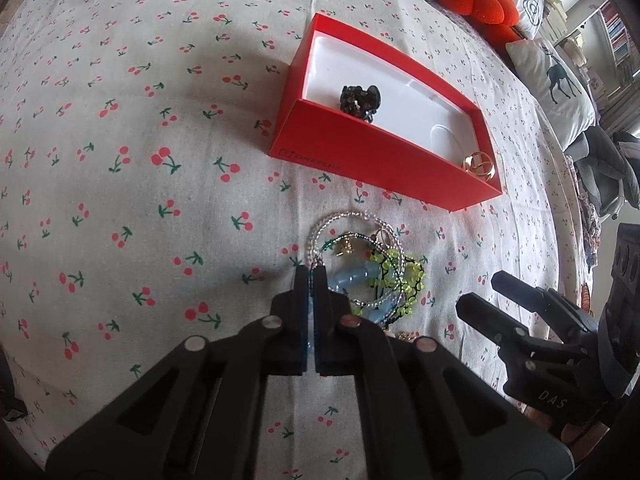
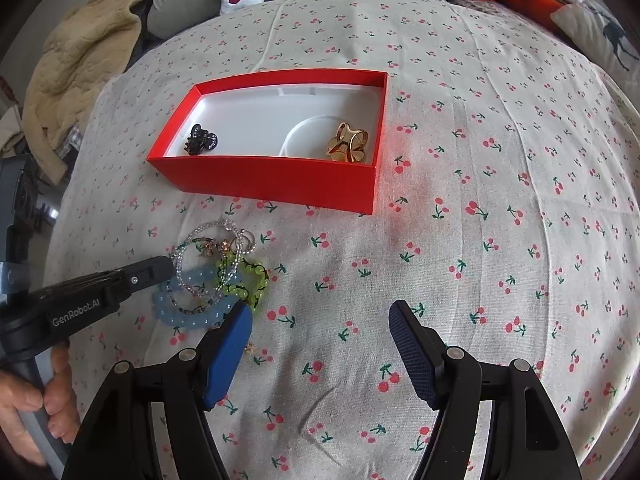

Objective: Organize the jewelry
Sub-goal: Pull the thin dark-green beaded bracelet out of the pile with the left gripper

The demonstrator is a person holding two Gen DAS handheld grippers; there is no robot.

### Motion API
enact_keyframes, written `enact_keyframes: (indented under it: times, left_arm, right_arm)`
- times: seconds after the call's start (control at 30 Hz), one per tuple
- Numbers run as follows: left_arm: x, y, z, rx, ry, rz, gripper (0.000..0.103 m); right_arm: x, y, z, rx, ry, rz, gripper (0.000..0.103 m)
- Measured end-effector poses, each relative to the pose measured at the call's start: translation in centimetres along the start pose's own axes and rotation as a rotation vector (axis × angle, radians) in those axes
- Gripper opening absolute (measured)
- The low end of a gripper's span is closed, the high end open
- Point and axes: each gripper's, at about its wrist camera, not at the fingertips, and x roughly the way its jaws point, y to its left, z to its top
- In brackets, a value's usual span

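We see the left gripper [image 1: 311,270] clenched on the pale blue bead bracelet [image 2: 188,312] in the jewelry pile [image 1: 364,272]; the right gripper [image 2: 320,320] gapes, holding nothing. Farther off, the red box [image 2: 280,184] holds a black hair clip [image 2: 201,140] left and gold ring [image 2: 347,147] right.

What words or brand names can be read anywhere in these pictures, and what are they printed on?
"ONEPLUS", with a small square logo: on the outer side wall of the red box.
"GenRobot.AI": on the body of the left gripper, seen from the right wrist.
"DAS": on the body of the right gripper, seen from the left wrist.
Book spines on the far shelves: too small to read.
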Motion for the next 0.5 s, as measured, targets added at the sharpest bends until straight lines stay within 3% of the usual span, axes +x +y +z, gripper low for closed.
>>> enact_keyframes:
  times: [0.2, 0.5]
  left_arm:
    - [-2.1, 0.5, 0.1, 0.028, -0.06, 0.016, 0.002]
    - [-3.6, 4.0, 0.2, 0.029, -0.12, 0.117, 0.0]
  right_arm:
    - [-0.1, 0.1, 0.2, 0.003, -0.013, 0.006, 0.072]
    - [-0.2, 2.0, 1.0, -0.077, -0.079, 0.073, 0.072]
